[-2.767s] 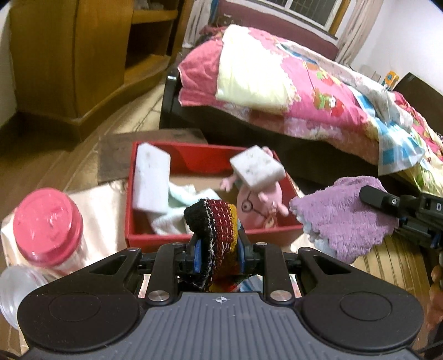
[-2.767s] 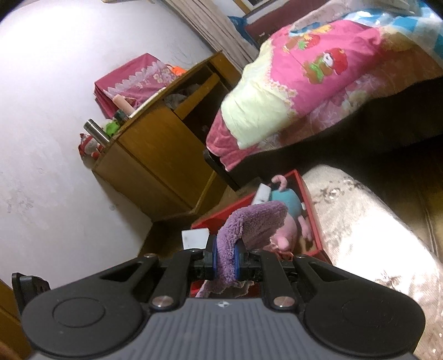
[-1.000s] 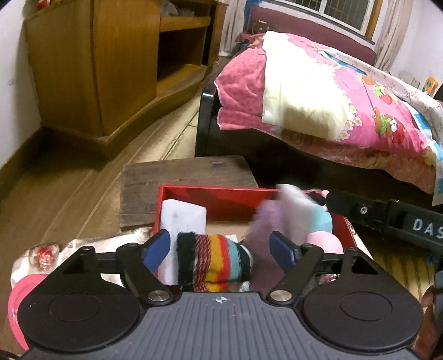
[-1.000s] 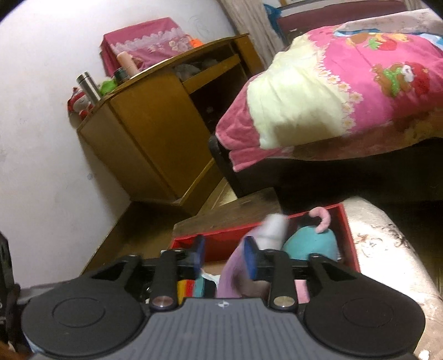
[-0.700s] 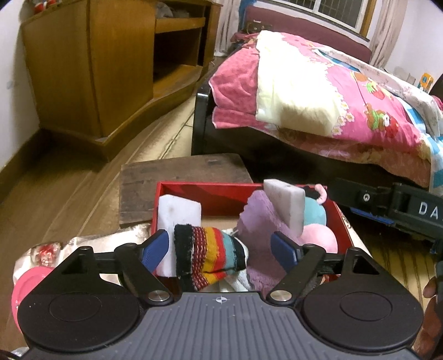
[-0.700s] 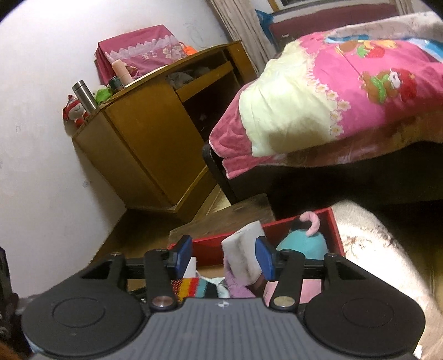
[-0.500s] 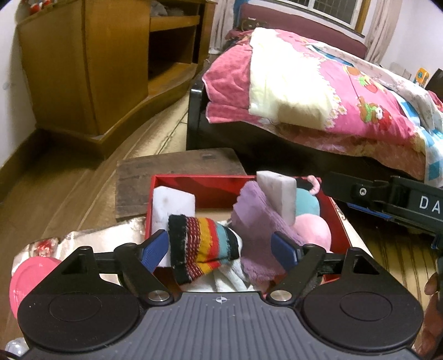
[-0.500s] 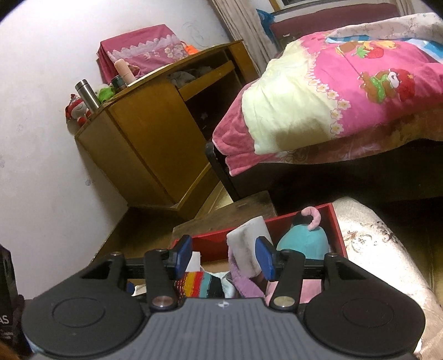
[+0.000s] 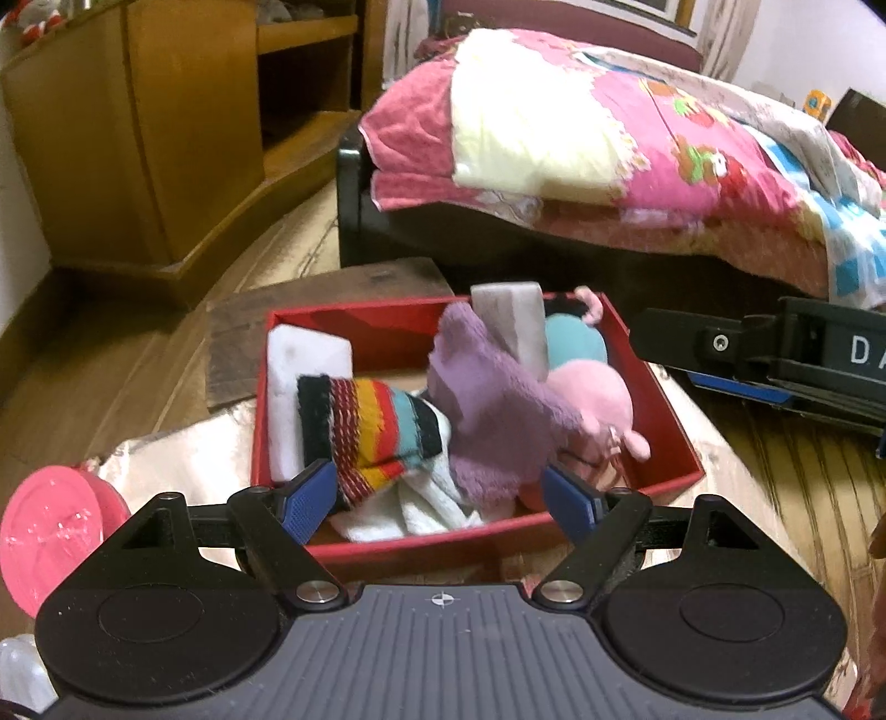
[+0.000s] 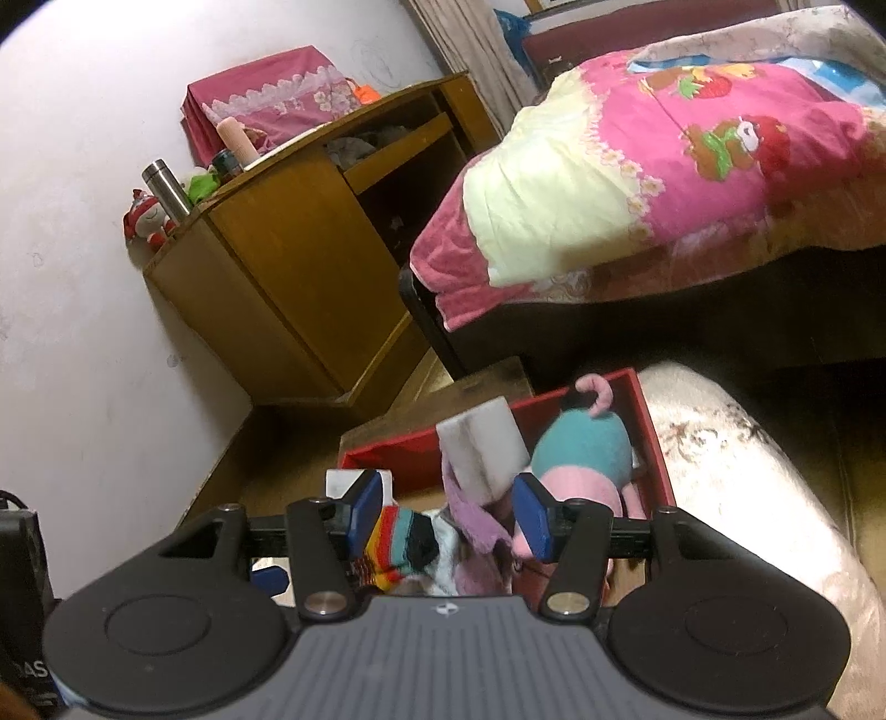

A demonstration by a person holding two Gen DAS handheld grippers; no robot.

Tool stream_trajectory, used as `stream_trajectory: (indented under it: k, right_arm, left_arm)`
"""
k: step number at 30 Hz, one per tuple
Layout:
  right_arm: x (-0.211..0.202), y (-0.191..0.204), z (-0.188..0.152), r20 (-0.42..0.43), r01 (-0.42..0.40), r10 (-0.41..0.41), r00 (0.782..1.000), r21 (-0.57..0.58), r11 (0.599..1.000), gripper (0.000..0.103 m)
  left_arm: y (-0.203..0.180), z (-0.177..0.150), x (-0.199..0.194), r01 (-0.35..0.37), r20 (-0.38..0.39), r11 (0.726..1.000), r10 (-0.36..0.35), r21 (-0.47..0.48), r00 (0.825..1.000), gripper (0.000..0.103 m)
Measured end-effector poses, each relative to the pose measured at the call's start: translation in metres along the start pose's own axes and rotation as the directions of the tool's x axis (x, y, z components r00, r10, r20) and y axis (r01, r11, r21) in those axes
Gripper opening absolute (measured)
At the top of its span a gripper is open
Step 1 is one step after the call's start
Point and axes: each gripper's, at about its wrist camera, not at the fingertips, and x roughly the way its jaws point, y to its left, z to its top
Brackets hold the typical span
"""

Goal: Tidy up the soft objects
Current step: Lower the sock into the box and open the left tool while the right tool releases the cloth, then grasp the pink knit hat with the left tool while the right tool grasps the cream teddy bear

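Both grippers let go: left gripper (image 9: pixel 440 495) wide, right gripper (image 10: pixel 451 512) partly open (both empty); striped sock (image 9: pixel 368 429) and purple cloth (image 9: pixel 495 407) now lie in the red box (image 9: pixel 664 426) beyond the jaws.

A wooden cabinet (image 9: pixel 183 127) with open shelves stands against a white wall (image 10: pixel 83 277). A dark-framed bed (image 9: pixel 354 221) under a pink quilt (image 9: pixel 692 160) sits beside it. The floor (image 9: pixel 111 354) is wood; curtains (image 10: pixel 459 33) hang behind.
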Motion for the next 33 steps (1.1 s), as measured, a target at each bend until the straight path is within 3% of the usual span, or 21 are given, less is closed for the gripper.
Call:
stream_trajectory:
  k: [22,33]
  right_arm:
    - [-0.017,-0.013,-0.036,-0.077,0.050,-0.051,0.996,-0.015,0.999,0.023]
    - [-0.025,-0.020,-0.054,-0.128,0.073,-0.074,0.989,-0.014,0.997,0.024]
  left_arm:
    - [-0.018,-0.023,0.004,0.019,-0.061,0.997,-0.014,0.070,0.998,0.080]
    - [-0.014,-0.035,0.014,0.039,-0.132,0.998,-0.032,0.050,0.991,0.080]
